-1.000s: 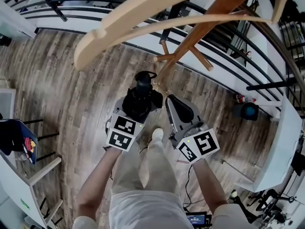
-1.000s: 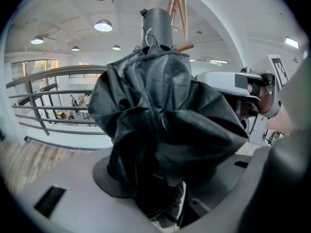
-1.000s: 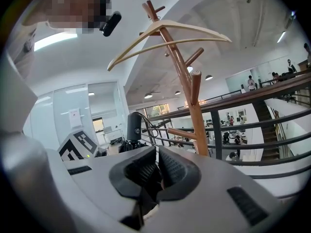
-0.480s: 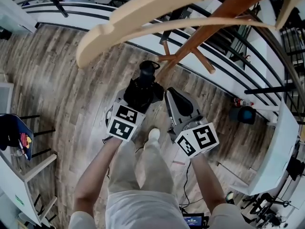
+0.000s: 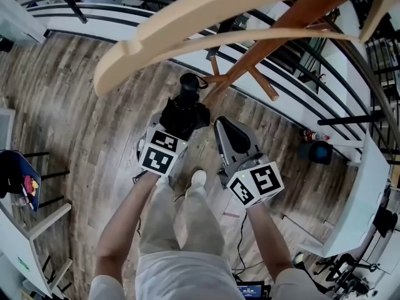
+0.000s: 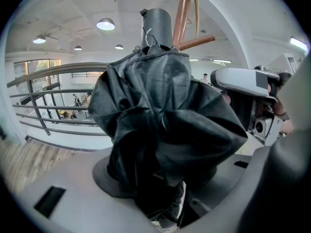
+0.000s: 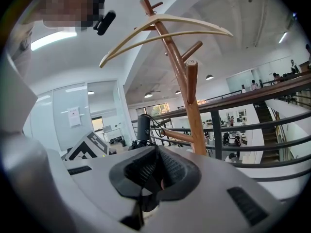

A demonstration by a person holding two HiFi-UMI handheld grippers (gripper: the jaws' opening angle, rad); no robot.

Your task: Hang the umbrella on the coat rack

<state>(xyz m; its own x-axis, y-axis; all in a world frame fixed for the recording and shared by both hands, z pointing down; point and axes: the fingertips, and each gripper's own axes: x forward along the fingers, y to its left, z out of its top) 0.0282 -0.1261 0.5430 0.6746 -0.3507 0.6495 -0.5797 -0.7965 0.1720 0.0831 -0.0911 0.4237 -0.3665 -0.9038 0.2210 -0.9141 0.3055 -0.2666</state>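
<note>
Not hung yet: folded black umbrella (image 5: pixel 184 114) clamped in left claw (image 6: pixel 165 178), handle near coat rack (image 5: pixel 262 42) pegs; right claw (image 7: pixel 158 176) closed, empty.

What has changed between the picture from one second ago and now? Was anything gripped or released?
The left claw, shut on the folded black umbrella, carried it forward, nearer to a lower peg of the coat rack. Nothing was newly gripped or released. The right claw stayed beside it, shut and empty; the rack did not move.
</note>
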